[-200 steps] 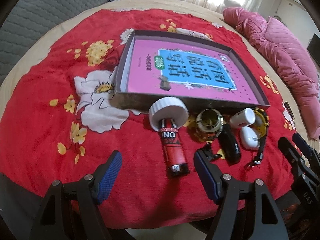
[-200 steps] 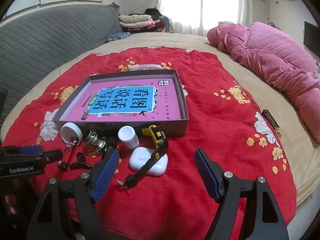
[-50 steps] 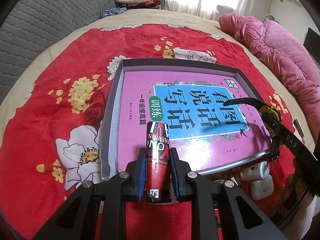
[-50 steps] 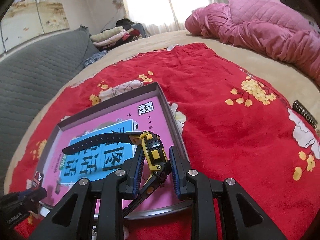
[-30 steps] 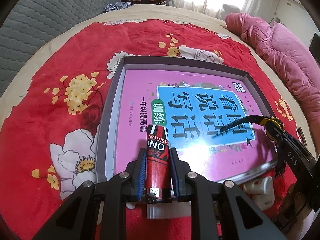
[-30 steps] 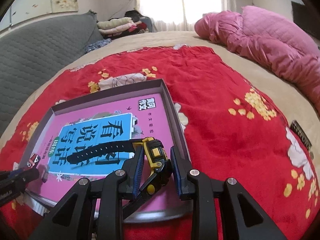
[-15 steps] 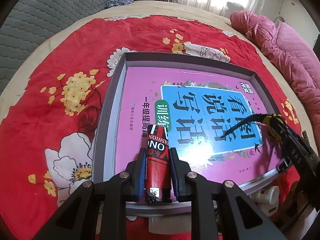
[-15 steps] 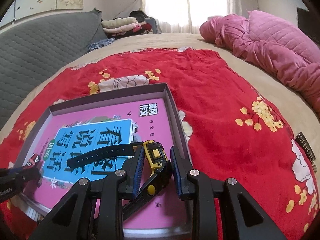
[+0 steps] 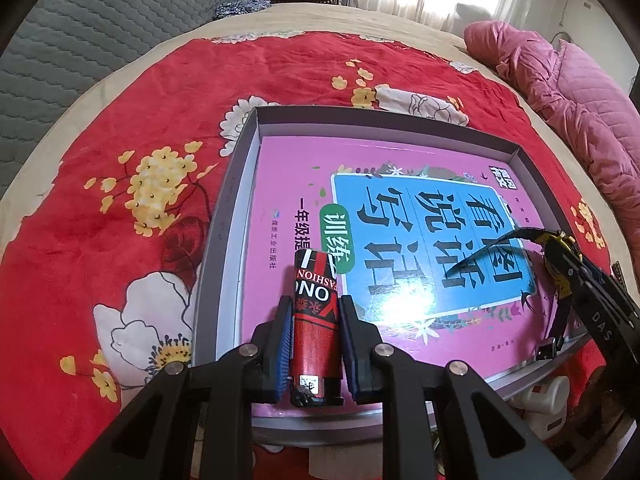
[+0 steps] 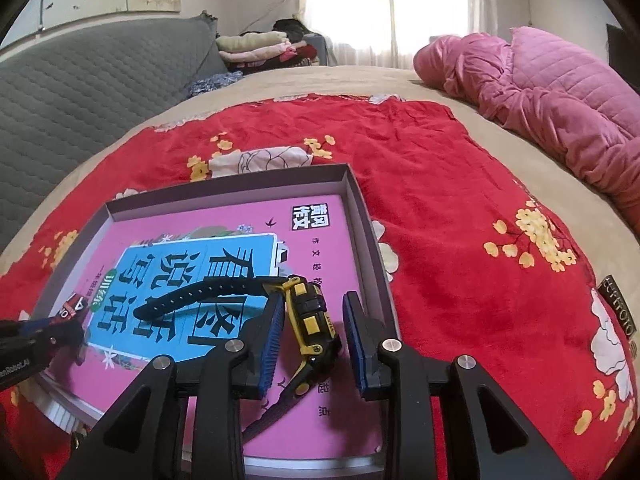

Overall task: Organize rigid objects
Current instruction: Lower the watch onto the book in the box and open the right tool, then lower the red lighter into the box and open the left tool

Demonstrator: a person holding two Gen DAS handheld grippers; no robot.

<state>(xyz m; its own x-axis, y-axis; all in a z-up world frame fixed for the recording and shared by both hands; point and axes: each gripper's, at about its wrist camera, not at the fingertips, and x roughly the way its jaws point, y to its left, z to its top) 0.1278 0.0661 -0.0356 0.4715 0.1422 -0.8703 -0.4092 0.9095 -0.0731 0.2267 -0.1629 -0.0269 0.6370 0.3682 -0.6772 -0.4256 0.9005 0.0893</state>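
While the left gripper (image 9: 314, 346) pinches the red and black lighter (image 9: 316, 320) over the near left edge of the shallow grey box (image 9: 400, 122), the right gripper (image 10: 314, 344) is opening its jaws, so the yellow and black watch (image 10: 308, 312) between them can rest near the box's right edge.

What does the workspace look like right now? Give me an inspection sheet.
Surface: red floral blanket over a beige bed.
Job's things: shallow grey cardboard box lined with a pink book; red cylindrical lighter; yellow-and-black wristwatch lying in the box.
Clutter: white earbud case outside the box's near wall.
Grippers: left tongs shut on the lighter over the box; right tongs opening, pads apart from the watch between them.
Cables: nothing seen.
Surroundings: pink quilt, grey quilted sofa back, folded clothes, bright window.
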